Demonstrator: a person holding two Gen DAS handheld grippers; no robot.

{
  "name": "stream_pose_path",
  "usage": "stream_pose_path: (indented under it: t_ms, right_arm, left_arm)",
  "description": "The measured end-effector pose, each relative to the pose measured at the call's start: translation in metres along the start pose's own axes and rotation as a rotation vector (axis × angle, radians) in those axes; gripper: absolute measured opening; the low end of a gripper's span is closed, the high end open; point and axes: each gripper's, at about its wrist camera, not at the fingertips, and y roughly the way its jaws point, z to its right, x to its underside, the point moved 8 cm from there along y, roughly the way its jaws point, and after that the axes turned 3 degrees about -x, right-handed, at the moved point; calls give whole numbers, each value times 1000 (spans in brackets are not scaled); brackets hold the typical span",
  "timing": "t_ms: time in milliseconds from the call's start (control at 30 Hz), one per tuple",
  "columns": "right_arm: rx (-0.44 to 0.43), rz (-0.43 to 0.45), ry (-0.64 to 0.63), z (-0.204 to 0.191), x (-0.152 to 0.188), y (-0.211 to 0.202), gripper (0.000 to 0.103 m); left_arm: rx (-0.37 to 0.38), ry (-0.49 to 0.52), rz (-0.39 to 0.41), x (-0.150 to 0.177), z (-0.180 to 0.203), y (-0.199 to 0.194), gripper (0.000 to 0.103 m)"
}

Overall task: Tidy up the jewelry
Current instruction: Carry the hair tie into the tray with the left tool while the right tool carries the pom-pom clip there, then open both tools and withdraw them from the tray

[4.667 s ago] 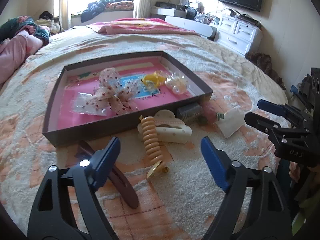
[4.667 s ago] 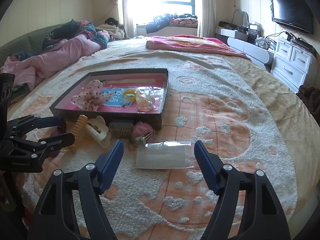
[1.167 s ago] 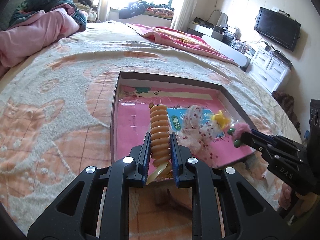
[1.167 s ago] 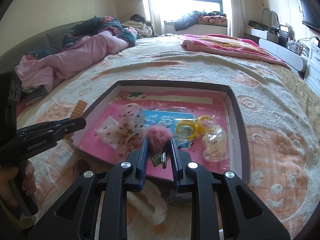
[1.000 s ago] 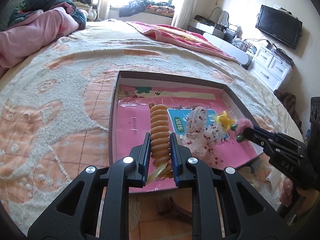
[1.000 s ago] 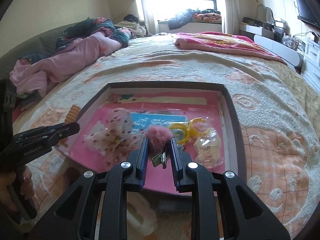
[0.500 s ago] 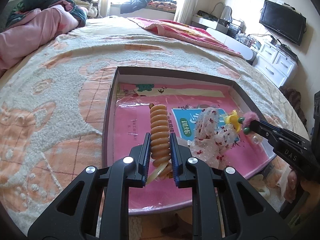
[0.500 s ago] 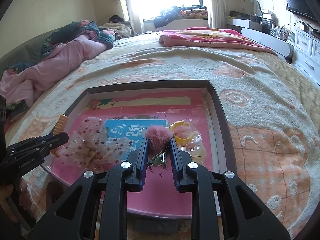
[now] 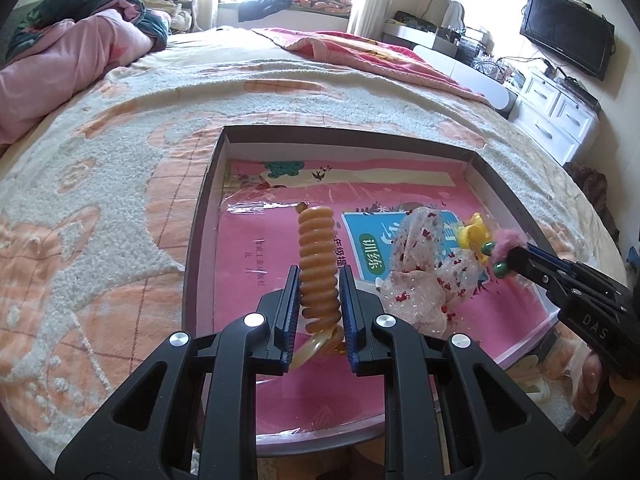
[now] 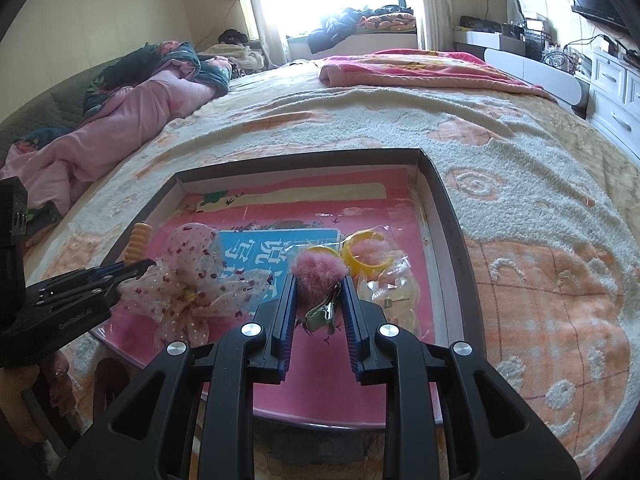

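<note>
You had both grippers over the tray (image 9: pixel 202 216), each with its jaws clenched on a piece. Your left gripper (image 9: pixel 319 292) gripped the orange spiral clip (image 9: pixel 317 256) upright, and it hung above the left half of the tray, over bare pink lining. Your right gripper (image 10: pixel 319 300) pinched the pink pom clip (image 10: pixel 318 272), its metal clasp pointing down between the blue pads, over the middle of the tray just near the yellow rings (image 10: pixel 362 254) and the clear bag (image 10: pixel 390 292).

A few seconds earlier both jaws were open and these two clips lay on the blanket (image 9: pixel 120 168) in front of the tray's near wall. Over the last second you carried both forward, from the near edge to well inside the rim. That means pick-up and carry were done for both pieces; only the release remained.

The spotted bow (image 9: pixel 420 276) lay between your two grippers. The spiral clip had bare lining under it, so I judged it could drop cleanly. The pom clip hovered close to the rings and bag, so it might have landed on them.
</note>
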Motion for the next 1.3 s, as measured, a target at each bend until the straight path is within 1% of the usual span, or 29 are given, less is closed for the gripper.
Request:
stream_pose_path:
  t_ms: [133,167,233,300,367,433,500,633,700,800,933,1067,1133,1200,1233,1300]
  right_arm:
    - [-17,1,2,-3,3,-3,24]
    - [-19,1,1,-4,4,-4,25]
    - [-26,3,0,-5,5,-6,30]
    - [-34,7,-3,-7,6,-9,34]
    - [-34,9,-11,-9,8,-12,35]
    - [-35,9,-19,-10,10,-14,39]
    - [-36,12,-24,-12,11,-16,41]
    - [-37,21,-36,-16,14,-24,47]
    - [-37,29,-38,-17,14,-28,53]
    - [-39,39,-29,-17,14,-35,58]
    - [-36,53,-29,-17,15,-44,62]
    - [-26,66,-41,-17,17,-53,66]
    - [-24,73,-41,-17,17,-58,68]
    - [-20,78,-40,-16,19,-63,68]
    - [-19,79,-41,-16,20,-65,68]
    - [-12,79,-40,-14,24,-70,69]
  left_arm:
    - [-5,-5,4,0,-1,-2,12]
    - [-4,-7,3,0,-1,-2,13]
    - [-6,-9,4,1,-2,-4,15]
    - [-7,-11,7,2,-2,-6,21]
    - [-7,-14,12,3,-3,-9,23]
    - [-10,-15,18,3,-4,-12,24]
    - [-13,-16,26,4,-4,-16,29]
    - [-15,-20,38,5,-2,-23,31]
    - [-14,-23,43,7,-1,-26,39]
    - [-8,-25,50,8,1,-32,43]
    - [-5,-28,65,11,2,-39,46]
    - [3,-33,80,14,3,-49,55]
    - [1,-28,85,16,4,-54,56]
    - [2,-30,90,18,4,-58,63]
    - [6,-31,93,20,4,-61,64]
    - [4,-31,100,22,4,-66,74]
